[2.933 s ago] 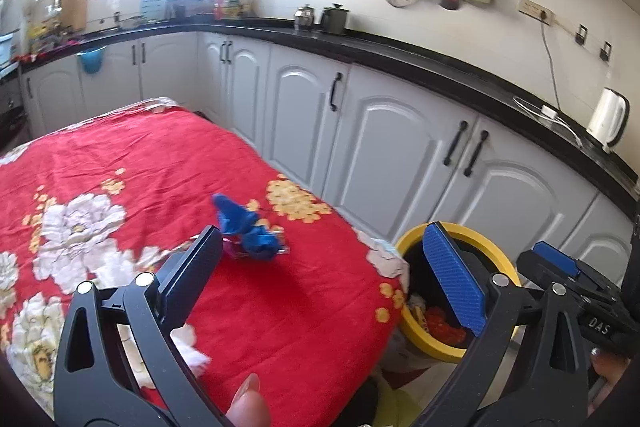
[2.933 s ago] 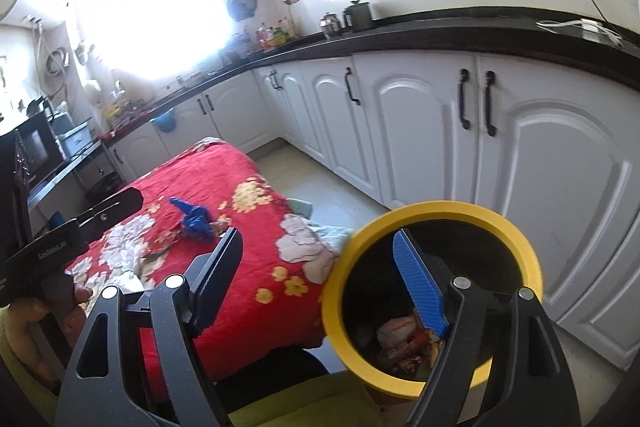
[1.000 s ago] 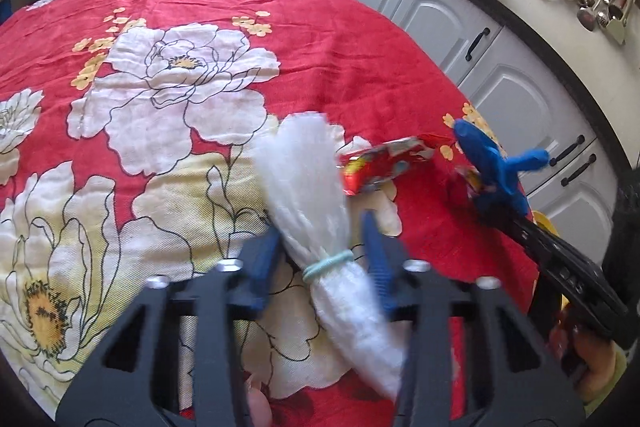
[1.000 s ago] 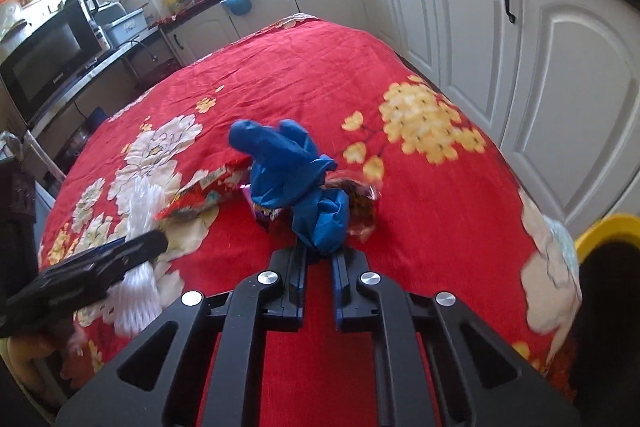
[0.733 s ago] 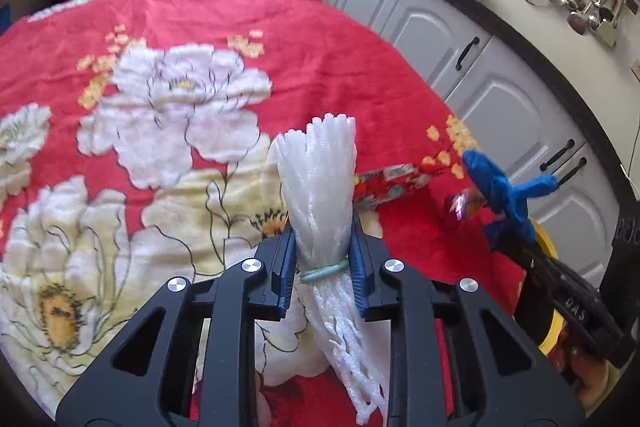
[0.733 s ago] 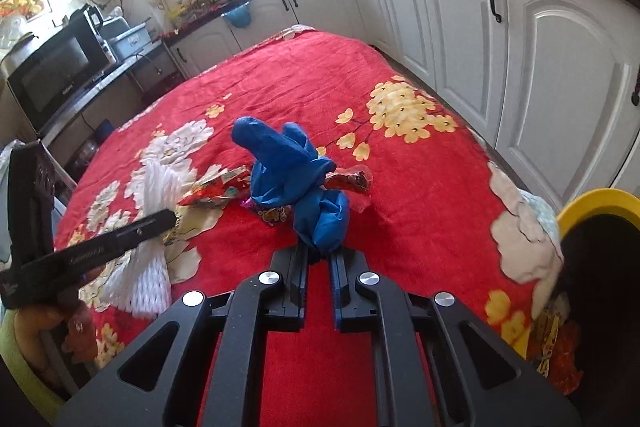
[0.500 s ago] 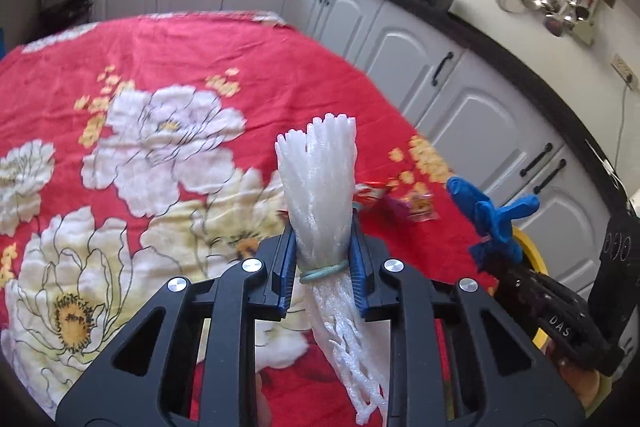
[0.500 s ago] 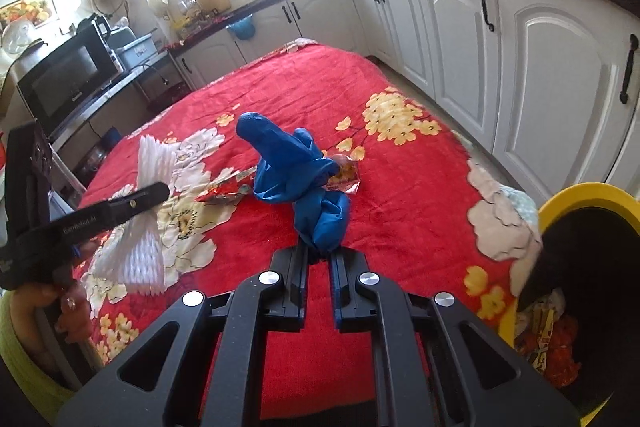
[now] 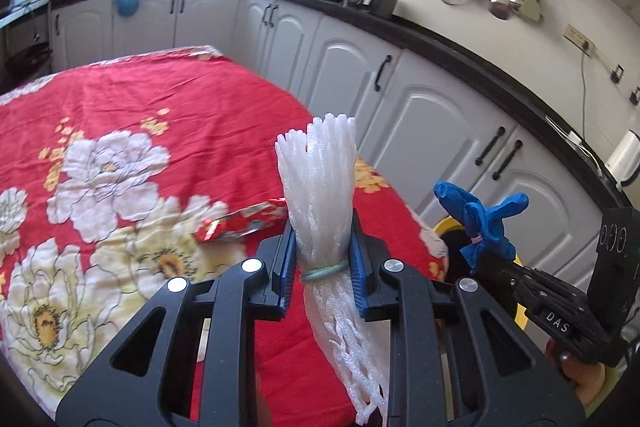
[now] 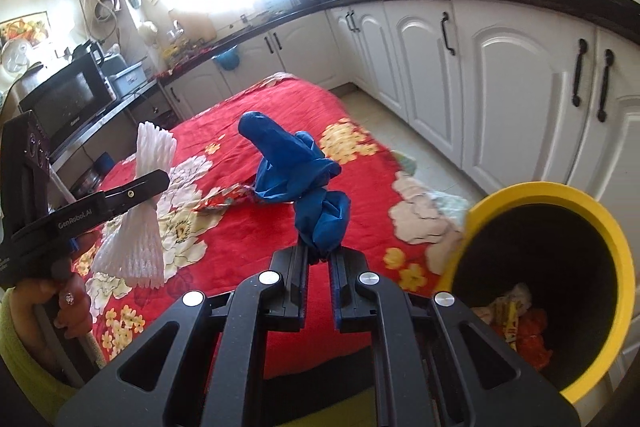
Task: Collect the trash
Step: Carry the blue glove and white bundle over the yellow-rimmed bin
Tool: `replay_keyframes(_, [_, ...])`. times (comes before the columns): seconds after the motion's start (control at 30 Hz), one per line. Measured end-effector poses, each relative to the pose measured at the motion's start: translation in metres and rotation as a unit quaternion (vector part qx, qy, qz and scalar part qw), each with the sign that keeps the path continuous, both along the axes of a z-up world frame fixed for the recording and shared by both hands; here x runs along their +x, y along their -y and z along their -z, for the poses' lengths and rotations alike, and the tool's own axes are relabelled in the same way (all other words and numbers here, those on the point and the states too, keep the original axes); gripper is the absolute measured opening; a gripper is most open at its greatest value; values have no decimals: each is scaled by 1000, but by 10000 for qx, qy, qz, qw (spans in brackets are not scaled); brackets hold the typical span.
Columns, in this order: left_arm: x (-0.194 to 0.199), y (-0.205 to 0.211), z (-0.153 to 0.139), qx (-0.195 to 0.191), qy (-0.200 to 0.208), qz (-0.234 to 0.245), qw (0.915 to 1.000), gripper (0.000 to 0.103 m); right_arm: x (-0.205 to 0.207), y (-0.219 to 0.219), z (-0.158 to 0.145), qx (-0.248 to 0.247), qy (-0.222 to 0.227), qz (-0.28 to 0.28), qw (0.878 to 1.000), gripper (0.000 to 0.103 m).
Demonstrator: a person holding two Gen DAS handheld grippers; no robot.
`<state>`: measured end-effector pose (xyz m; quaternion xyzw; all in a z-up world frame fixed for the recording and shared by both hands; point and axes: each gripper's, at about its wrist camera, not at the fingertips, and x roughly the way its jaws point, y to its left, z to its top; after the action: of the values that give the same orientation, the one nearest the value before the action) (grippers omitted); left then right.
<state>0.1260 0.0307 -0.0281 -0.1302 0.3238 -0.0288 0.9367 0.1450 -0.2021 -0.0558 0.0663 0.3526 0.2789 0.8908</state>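
- The left gripper (image 9: 322, 267) pinches a white foam net (image 9: 320, 187) at its banded waist; its jaws have just been closing on it. The net's long axis runs along the fingers, fanned end pointing away.
- The right gripper (image 10: 319, 267) is pressed tight on a blue glove (image 10: 296, 171), bunched and standing up from the jaws.
- Both pieces hang above the bench's red cloth (image 9: 160, 99).
- The yellow bin (image 10: 536, 195) stands off the bench's near right corner, just right of the right gripper, so that hand is nearer.
- 1 red wrapper (image 9: 244, 225) lies on the cloth.
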Motion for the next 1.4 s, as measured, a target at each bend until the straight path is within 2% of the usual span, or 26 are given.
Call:
replay_keyframes(0.4, [9,48,-12,55,233,431,9988,17,-12,56,-4,105,88,523,9985,9])
replay_keyframes(0.77, [27,100,-15,137,393,829,9957,17,-11,100,6,186,3,982,9950,9])
replay_keyframes(1.4, [63,181,3,277,330,1436,9887,17,-16,158,41,200,-367,1653,9854,9])
